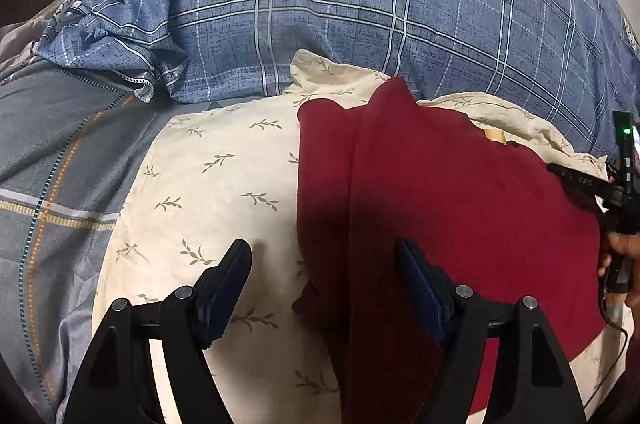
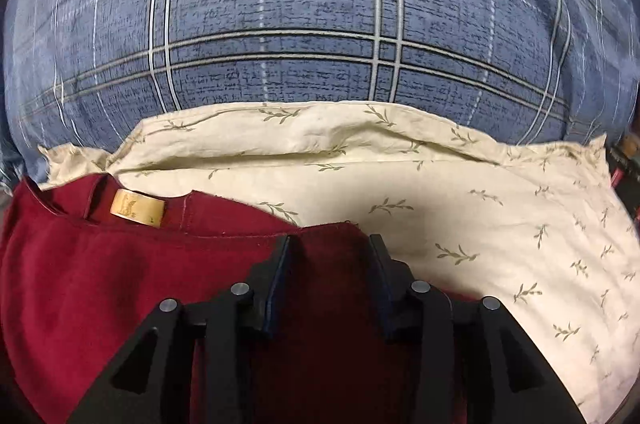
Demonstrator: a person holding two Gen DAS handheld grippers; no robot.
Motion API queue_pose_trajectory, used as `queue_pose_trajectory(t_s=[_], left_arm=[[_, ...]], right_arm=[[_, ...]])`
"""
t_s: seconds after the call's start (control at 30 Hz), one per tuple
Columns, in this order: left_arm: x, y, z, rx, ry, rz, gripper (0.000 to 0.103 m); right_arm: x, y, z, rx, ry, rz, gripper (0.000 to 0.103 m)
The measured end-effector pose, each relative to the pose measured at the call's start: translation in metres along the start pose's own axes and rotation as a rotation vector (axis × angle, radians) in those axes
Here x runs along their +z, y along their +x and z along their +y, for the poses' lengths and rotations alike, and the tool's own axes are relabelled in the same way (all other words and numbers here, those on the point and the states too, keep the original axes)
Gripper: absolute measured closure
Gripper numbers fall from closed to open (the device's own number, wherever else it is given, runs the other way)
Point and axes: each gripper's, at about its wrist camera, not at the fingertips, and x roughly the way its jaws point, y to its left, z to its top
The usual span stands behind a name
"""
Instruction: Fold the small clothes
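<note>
Left gripper (image 1: 324, 256): jaws wide apart, holding nothing, hovering astride the left edge of the red garment (image 1: 440, 208), apparently lined up for a fold. Right gripper (image 2: 329, 248): jaws partly open with red cloth between them; whether they pinch it I cannot tell. The garment lies flat on a cream leaf-print pillow (image 2: 500, 216), against a blue plaid quilt (image 2: 300, 4).

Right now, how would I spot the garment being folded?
Find the blue plaid quilt; before it lies a cream leaf-print cloth. On that cloth lies the red top, the only plain dark-red piece, with a tan neck label.
</note>
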Motion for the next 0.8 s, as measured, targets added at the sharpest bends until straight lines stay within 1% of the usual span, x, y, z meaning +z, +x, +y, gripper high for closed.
queue_pose_trajectory(t_s=[0.07,0.2,0.3,0.37,0.4,0.47,0.5,0.6,0.7,0.8], left_arm=[[-0.001,-0.001,0.001,0.001,0.002,-0.002,0.029],[-0.002,-0.002,0.001,0.005,0.006,-0.007,0.029],[-0.003,-0.004,0.001,0.009,0.012,-0.012,0.029],[-0.004,-0.007,0.001,0.010,0.011,-0.018,0.029],[-0.005,-0.008,0.001,0.013,0.011,-0.024,0.029],[-0.006,-0.011,0.001,0.017,0.006,-0.033,0.029],[-0.007,-0.012,0.001,0.021,0.004,-0.039,0.029],[-0.011,-0.016,0.001,0.032,0.002,-0.046,0.029],[-0.014,-0.024,0.002,0.017,-0.012,-0.052,0.029],[-0.019,-0.034,0.005,0.003,-0.029,-0.058,0.029]], right_arm=[[-0.003,-0.017,-0.005,0.038,0.027,-0.013,0.063],[-0.024,-0.067,-0.009,0.138,0.030,-0.069,0.054],[-0.042,-0.089,-0.006,0.152,-0.003,-0.092,0.051],[-0.052,-0.088,-0.004,0.137,-0.010,-0.073,0.050],[-0.058,-0.082,-0.007,0.120,-0.001,-0.042,0.049],[-0.063,-0.068,-0.012,0.126,0.020,-0.012,0.049],[-0.064,-0.065,-0.014,0.127,0.030,-0.004,0.049],[-0.055,-0.077,-0.006,0.103,0.028,-0.006,0.048],[-0.054,-0.099,0.011,0.173,0.007,-0.029,0.045],[-0.051,-0.109,0.044,0.270,-0.041,-0.033,0.040]])
